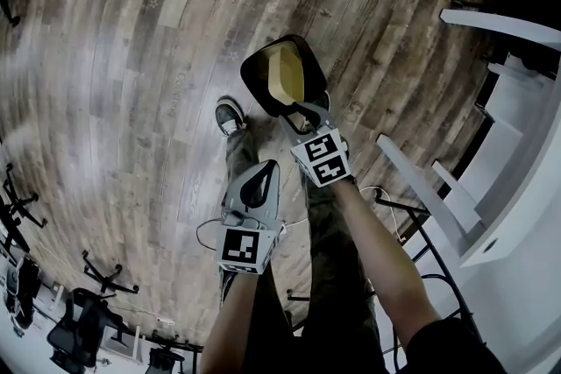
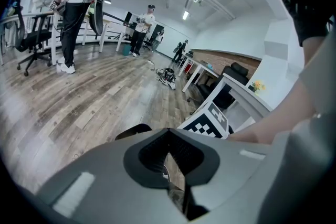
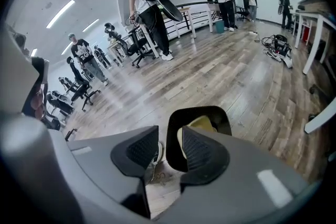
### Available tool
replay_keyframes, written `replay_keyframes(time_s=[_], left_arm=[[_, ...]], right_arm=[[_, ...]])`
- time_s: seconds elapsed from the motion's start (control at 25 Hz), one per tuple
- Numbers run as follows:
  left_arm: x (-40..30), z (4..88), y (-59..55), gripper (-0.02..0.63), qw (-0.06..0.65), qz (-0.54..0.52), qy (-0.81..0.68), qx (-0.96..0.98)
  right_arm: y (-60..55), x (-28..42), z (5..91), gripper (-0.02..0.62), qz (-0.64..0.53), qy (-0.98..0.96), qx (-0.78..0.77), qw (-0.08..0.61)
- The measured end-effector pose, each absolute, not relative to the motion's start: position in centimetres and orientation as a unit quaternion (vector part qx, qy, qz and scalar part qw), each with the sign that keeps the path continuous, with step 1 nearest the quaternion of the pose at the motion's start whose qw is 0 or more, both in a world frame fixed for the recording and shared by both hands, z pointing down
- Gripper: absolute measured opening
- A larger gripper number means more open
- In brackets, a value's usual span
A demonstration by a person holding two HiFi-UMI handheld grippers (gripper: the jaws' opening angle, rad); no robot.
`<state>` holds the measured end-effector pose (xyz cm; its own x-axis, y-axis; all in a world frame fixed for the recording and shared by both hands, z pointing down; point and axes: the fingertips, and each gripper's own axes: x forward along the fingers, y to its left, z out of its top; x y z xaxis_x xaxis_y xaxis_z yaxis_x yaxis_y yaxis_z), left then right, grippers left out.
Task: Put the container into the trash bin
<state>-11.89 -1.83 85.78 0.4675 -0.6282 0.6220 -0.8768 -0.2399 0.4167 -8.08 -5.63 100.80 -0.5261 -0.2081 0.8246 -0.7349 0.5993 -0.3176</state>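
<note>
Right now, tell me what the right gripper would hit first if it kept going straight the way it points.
Most likely the black trash bin, at its near rim or the yellow container inside it. The right gripper, jaws open and empty, aims down at it; depth is unclear.

The floor (image 1: 158, 57) is grey-brown wood plank with a glossy finish. White desks (image 1: 517, 188) on dark frames stand at the right. Black swivel chairs (image 1: 79, 324) on castor bases stand at the near left. At the far end, further white tables (image 3: 194, 13) stand before a white wall (image 2: 236, 29). The ceiling is white with lit strip lights (image 3: 60, 13).
</note>
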Motion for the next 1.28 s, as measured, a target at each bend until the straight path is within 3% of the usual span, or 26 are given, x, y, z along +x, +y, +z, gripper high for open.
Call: replay_keyframes(time_s=[0.76,1.28], left_arm=[[-12.0,83.3,-4.2,-0.003,0.359,0.172,-0.478,0.783],[-10.9,77.0,-6.7,-0.003,0.321,0.197,-0.443,0.813]], right_arm=[[-6.9,-9.2,97.0,0.130,0.333,-0.817,0.280,0.379],[-8.2,-8.5,88.3,0.061,0.286,-0.836,0.265,0.385]])
